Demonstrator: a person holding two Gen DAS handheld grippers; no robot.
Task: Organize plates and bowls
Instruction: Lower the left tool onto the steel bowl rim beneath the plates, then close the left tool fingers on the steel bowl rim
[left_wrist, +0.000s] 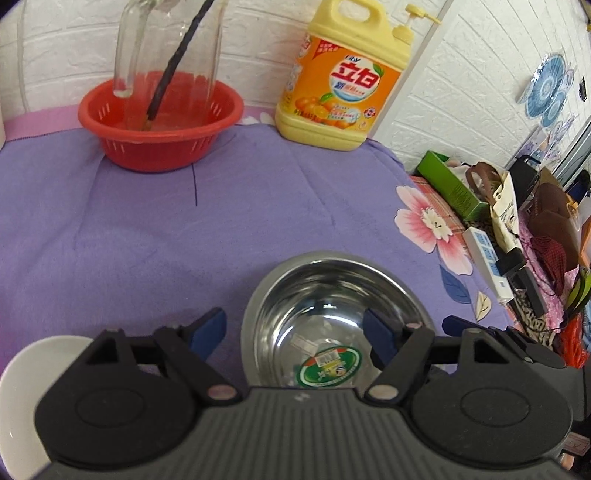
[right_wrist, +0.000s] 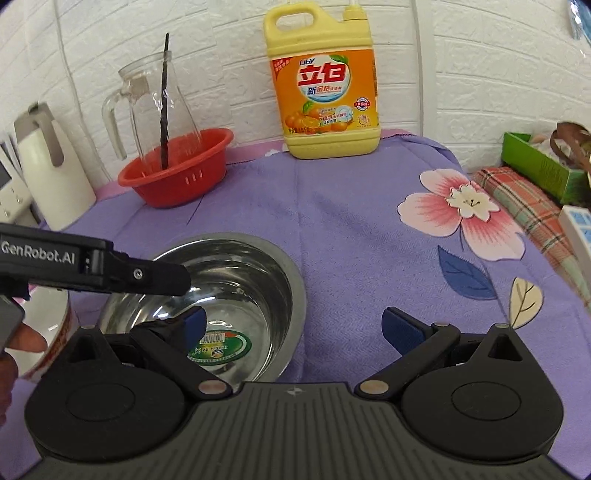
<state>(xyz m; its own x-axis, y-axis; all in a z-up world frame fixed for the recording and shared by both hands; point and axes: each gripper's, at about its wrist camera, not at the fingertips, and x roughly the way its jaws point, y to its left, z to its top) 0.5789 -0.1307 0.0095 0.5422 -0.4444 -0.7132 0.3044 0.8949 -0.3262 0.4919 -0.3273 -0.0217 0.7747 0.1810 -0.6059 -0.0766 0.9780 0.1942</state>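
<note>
While both grippers hung over the purple cloth (left_wrist: 147, 229), the left gripper (left_wrist: 295, 328) had its fingers spread wide with nothing pinched. Left of its left finger (left_wrist: 208, 326) and below it, a white bowl (left_wrist: 26, 376) showed partly behind the gripper's body. The near-left rim of a steel bowl (left_wrist: 332, 321) sat between the two fingers, and the right finger (left_wrist: 380, 332) hung over the bowl's inside; whether it touched the metal could not be told. A green sticker (left_wrist: 328, 365) lay on the bowl's bottom. Far ahead of the fingers stood a red basket (left_wrist: 159, 122) holding a glass jug (left_wrist: 166, 55), and to its right a yellow soap bottle (left_wrist: 343, 77).

The right gripper (right_wrist: 295, 328) also had its fingers spread apart and empty. Its left finger (right_wrist: 194, 321) hung over the steel bowl's inside, while its right finger (right_wrist: 402, 328) was over bare cloth, clear of the rim. Above the left finger, the left gripper's arm crossed over the bowl. Ahead and right of the right finger was a printed pink flower (right_wrist: 465, 206).
</note>
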